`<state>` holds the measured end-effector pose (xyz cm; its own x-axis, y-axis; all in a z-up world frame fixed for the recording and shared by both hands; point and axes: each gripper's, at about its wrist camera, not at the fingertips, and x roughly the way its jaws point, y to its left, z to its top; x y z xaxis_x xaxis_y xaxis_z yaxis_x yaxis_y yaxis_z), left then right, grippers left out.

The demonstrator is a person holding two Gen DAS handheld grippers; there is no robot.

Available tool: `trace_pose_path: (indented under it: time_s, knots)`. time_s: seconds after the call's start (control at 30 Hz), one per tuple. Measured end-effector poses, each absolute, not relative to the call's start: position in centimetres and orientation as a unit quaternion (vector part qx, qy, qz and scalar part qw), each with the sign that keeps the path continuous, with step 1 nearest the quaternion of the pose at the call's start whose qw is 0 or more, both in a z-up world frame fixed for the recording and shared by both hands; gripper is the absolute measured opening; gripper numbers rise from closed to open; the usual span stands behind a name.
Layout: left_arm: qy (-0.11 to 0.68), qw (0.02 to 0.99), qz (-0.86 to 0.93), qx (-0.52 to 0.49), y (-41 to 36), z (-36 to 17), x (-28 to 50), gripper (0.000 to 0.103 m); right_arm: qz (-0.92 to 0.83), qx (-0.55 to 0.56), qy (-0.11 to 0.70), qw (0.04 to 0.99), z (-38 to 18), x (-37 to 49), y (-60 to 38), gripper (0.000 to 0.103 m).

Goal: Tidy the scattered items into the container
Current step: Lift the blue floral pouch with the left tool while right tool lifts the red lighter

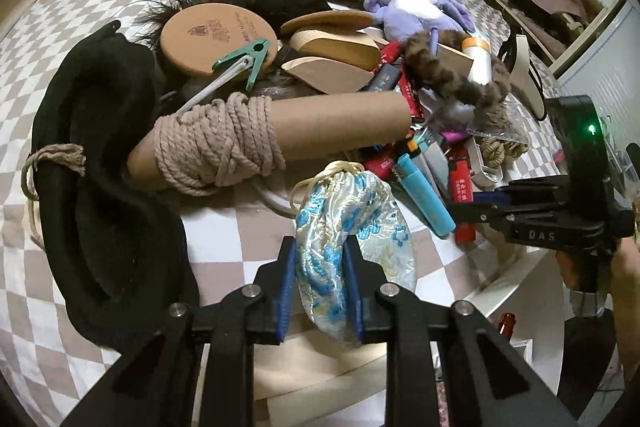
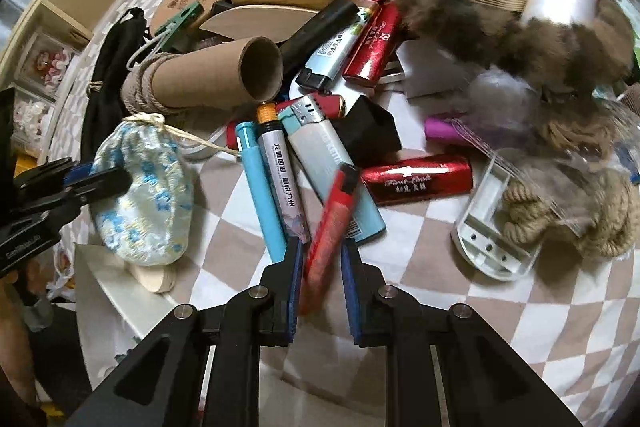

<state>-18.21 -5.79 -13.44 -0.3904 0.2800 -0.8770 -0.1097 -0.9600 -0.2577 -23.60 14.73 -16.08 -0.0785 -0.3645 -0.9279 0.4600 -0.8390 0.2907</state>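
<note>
A blue-and-white floral drawstring pouch point(image 1: 372, 211) hangs at the near edge of the checkered bed, and my left gripper point(image 1: 320, 255) is shut on its lower half. The right wrist view shows the same pouch point(image 2: 148, 195) with the left gripper's fingertip point(image 2: 116, 183) pressed against it. My right gripper point(image 2: 322, 259) is shut on a red lighter point(image 2: 336, 203), which tilts up out of the pile and looks blurred. A white container rim point(image 2: 104, 279) shows below the pouch, off the bed's edge; its inside is mostly hidden.
The pile holds a rope-wound cardboard tube point(image 1: 280, 131), a light blue lighter point(image 1: 424, 199), red lighters point(image 2: 420, 179), a marker point(image 2: 280, 167), wooden pieces point(image 1: 336, 47), a fur braid point(image 2: 520, 31) and a clear plastic case point(image 2: 492, 231). Black cloth point(image 1: 104, 167) lies at the left.
</note>
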Motion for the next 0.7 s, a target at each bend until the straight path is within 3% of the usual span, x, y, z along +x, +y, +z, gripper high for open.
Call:
trace_pose_path:
  time_s: [0.2,0.3,0.7]
  knots:
    - [-0.099,0.113,0.833,-0.533,-6.1,-13.7,-18.1,0.023,-0.737,0.608,-0.005,0.297,-16.2,-23.8,15.5,0.02]
    - [-0.106,0.111,0.834,-0.529,-6.2,-13.7,-18.0,0.023,-0.741,0.6,-0.019,0.302,-15.7,-23.2,16.1,0.013]
    - [-0.122,0.112,0.849,-0.501,-5.8,-11.4,-17.2,0.022,-0.754,0.555,-0.106,0.335,-12.0,-21.5,18.0,0.012]
